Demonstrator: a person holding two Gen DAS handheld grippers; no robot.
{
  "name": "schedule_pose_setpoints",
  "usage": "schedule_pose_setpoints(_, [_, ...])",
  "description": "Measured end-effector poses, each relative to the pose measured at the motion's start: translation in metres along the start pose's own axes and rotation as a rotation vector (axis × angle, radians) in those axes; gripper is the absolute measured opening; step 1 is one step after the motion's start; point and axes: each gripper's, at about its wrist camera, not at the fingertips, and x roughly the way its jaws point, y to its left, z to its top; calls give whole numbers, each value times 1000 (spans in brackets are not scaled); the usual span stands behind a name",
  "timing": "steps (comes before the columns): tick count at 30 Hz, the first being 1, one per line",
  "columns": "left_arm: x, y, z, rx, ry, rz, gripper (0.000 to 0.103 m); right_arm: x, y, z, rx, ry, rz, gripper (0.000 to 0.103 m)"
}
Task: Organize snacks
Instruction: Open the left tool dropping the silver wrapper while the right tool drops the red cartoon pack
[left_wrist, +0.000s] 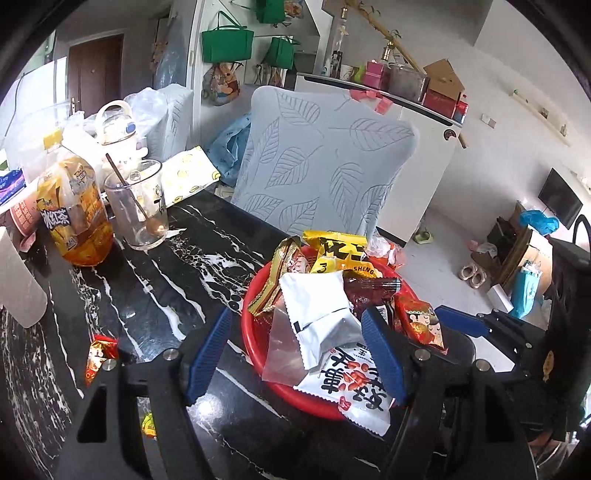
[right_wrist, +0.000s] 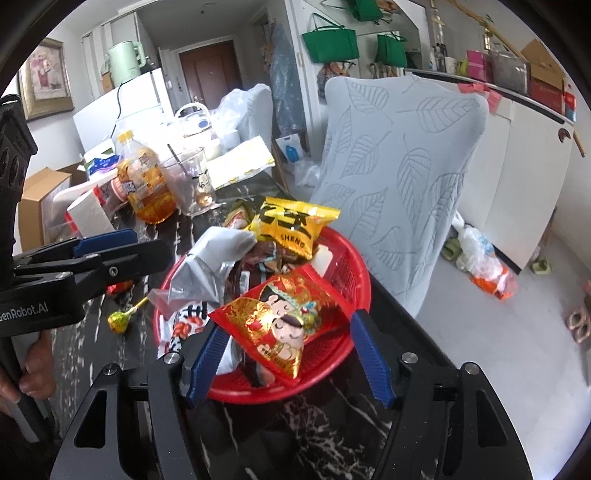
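- While both grippers hover over the black marble table (left_wrist: 155, 280), the red basket (right_wrist: 354, 280) sits near the table's edge, in front of a chair with a leaf-patterned cover (right_wrist: 402, 177), piled with snack packets.
- The left gripper (left_wrist: 295, 358) has its blue fingers spread wide, holding nothing; the near side of the basket lies between them.
- Between and just beyond those fingers lie a white packet (left_wrist: 317, 306) and, under it, a white packet with red characters (left_wrist: 351, 387) that hangs over the basket's near rim.
- The right gripper (right_wrist: 295, 354) is also spread wide and empty, its fingers flanking the near rim of the basket.
- A red and gold packet with a cartoon figure (right_wrist: 280, 321) lies on top of the pile, between the right gripper's fingers and just ahead of them; whether it touches either finger cannot be told.
- A yellow packet with black characters (right_wrist: 295, 225) stands tilted at the far side of the basket, well beyond both grippers.
- Outside the basket, a lollipop in a green-gold wrapper (right_wrist: 120, 321) lies on the table just left of the rim, and a small red-wrapped candy (left_wrist: 101, 350) lies on the table left of the left gripper's fingers.
- Farther back on the table stand an iced tea bottle (left_wrist: 74, 214) and, beside it, a glass with a spoon (left_wrist: 138, 210).
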Motion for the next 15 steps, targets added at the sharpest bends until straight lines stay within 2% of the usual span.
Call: schedule_pose_setpoints(15, [-14,1,-8,-18,13,10,72,-10,3,-12,42,25,30,70])
